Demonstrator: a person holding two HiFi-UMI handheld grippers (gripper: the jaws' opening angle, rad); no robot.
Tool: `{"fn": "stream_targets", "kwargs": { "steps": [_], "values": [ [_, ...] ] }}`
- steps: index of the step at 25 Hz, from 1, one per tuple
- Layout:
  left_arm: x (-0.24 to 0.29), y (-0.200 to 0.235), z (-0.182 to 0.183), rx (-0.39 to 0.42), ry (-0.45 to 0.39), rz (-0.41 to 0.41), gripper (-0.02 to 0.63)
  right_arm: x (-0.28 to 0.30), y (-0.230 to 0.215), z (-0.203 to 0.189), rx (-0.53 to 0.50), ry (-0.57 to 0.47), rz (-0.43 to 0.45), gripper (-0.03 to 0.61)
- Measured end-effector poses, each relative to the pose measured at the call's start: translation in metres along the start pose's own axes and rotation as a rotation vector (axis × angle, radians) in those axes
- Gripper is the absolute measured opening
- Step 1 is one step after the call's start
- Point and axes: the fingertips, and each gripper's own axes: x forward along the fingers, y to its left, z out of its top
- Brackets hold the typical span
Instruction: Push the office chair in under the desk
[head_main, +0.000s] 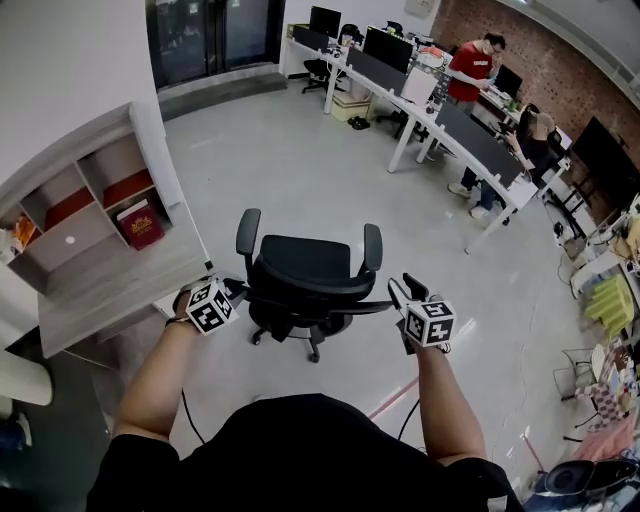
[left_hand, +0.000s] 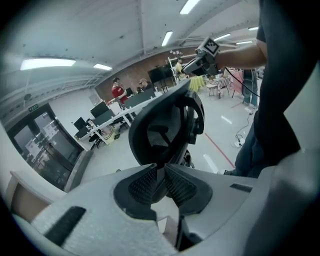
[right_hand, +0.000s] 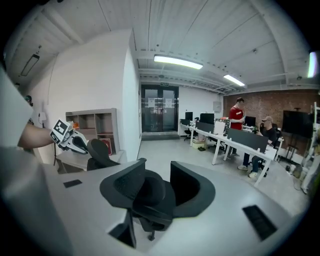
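The office chair stands on the smooth floor just beside the corner of the grey desk, not yet under it. Expect moderate weight. It should roll easily on its castor base, and the seat may swivel under an uneven push. Grip the rigid black plastic frame of the backrest, not the yielding mesh.

The left gripper is pinched onto the frame edge. The right gripper has its jaws apart, with the frame's rounded corner between the ribbed pads, unpressed.
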Motion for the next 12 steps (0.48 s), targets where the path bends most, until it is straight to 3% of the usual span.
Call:
{"fn": "stream_targets", "kwargs": {
  "steps": [3,6,12],
  "values": [
    [0.015,-0.012,-0.013,0.032,0.053,-0.047,0.066,0.01,0.005,-0.023,-0.018,0.066,0.052,0.193],
    [0.029,-0.022,-0.023,0.047,0.091,-0.095,0.13,0.021,0.012,-0.044,-0.058,0.133,0.095,0.21],
    [0.054,-0.025,-0.037,0.115,0.165,-0.101,0.21,0.039,0.023,-0.085,-0.146,0.254,0.163,0.232]
  ]
}}
